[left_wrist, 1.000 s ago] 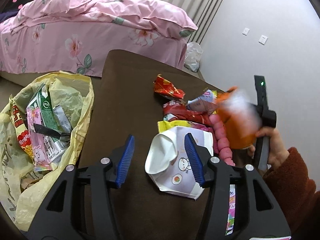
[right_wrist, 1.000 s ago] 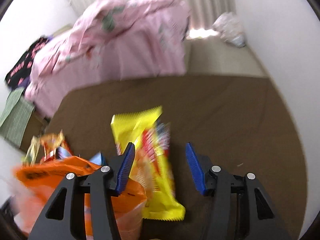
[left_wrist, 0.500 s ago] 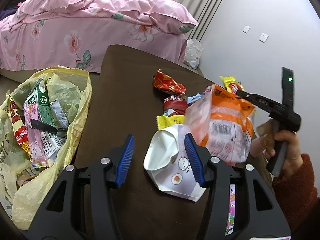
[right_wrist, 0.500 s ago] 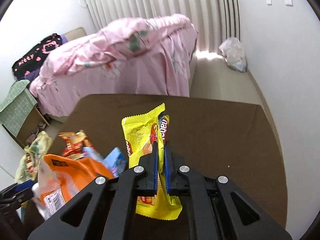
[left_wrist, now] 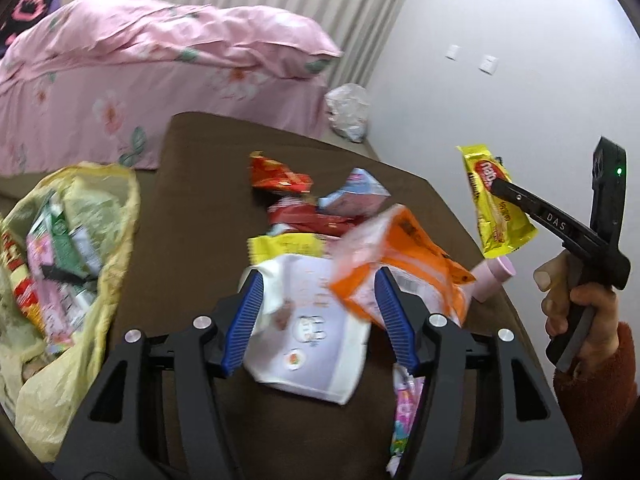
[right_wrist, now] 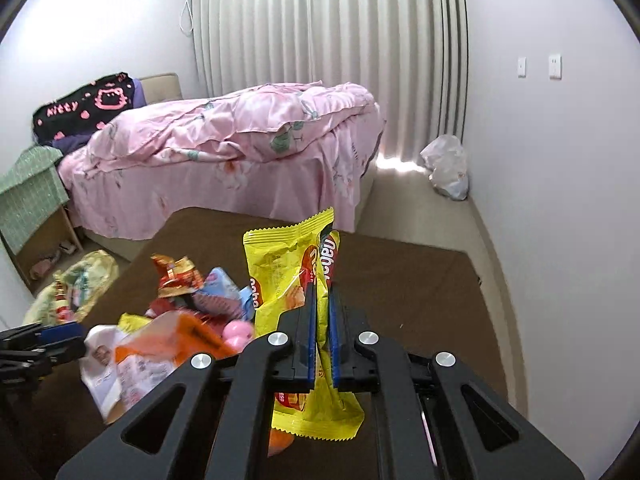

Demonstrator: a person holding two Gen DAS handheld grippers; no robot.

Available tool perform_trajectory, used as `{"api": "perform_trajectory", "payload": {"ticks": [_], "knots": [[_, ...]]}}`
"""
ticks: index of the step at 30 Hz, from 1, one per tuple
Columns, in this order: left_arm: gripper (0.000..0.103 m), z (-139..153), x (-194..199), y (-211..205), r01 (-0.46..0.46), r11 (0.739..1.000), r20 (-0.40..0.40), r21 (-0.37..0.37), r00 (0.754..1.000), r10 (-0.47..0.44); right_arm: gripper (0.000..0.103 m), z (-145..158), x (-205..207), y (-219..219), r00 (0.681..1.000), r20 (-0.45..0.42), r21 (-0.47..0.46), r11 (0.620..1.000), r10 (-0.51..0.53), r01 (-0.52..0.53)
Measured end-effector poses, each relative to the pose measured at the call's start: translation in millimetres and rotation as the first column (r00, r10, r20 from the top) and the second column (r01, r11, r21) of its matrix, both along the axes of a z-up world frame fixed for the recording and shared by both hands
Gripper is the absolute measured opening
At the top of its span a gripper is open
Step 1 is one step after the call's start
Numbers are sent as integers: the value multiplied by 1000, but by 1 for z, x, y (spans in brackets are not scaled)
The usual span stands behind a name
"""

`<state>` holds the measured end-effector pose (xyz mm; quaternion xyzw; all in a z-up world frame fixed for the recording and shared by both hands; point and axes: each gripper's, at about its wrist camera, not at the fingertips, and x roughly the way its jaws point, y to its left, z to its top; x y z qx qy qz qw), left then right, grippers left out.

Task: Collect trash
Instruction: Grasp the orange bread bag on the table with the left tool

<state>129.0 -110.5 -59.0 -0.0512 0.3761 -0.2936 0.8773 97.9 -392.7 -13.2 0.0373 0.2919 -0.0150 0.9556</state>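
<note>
My right gripper (right_wrist: 322, 292) is shut on a yellow snack wrapper (right_wrist: 280, 264), which hangs above the brown table (right_wrist: 420, 280); the left wrist view shows that wrapper (left_wrist: 496, 208) in the air at the right. My left gripper (left_wrist: 320, 320) hovers low over a white pouch (left_wrist: 308, 332). Its jaws are opening, the pouch lies between them, and the pads do not press on it. A blurred orange bag (left_wrist: 404, 256) lies across the left gripper's right finger (left_wrist: 396, 320). A yellow trash bag (left_wrist: 100, 240) holding cartons and wrappers gapes at the table's left side.
Red wrappers (left_wrist: 280, 178), a pale blue one (left_wrist: 356, 192), another yellow one (left_wrist: 284, 246) and a pink tube (left_wrist: 492, 276) lie piled mid-table. A pink bed (right_wrist: 240, 140) stands beyond the table. A white plastic bag (right_wrist: 448, 168) sits on the floor by the wall.
The right gripper closed on the yellow wrapper and raised it off the table. The orange bag dropped toward the left gripper. The left jaws widened slightly.
</note>
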Motion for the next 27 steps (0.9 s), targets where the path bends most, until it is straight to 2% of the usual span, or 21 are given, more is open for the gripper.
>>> {"api": "perform_trajectory", "payload": {"ticks": [5,8,12,14,15,20,27], "knots": [[56,4,4,-35,72,995,49,63,996,-75,6,-16,-32,2,1000,-19,7,1000,20,-20],[56,7,11,-59,117,985,92,125,987,-129,6,-25,-48,0,1000,-20,36,999,23,-22],[57,-6,25,-90,161,955,61,250,982,-182,6,-35,-67,2,999,-16,42,998,41,-40],[45,-15,29,-97,154,943,33,296,985,-171,6,-40,-74,4,999,-16,34,998,50,-50],[24,-19,30,-96,141,943,18,303,988,-153,6,-42,-76,4,998,-18,35,998,54,-53],[19,-13,23,-77,78,970,2,229,997,-81,6,-47,-80,1,998,-18,64,996,62,-61],[18,25,1,-51,12,980,93,199,995,-31,6,-33,-80,10,996,24,100,991,90,-92]]}}
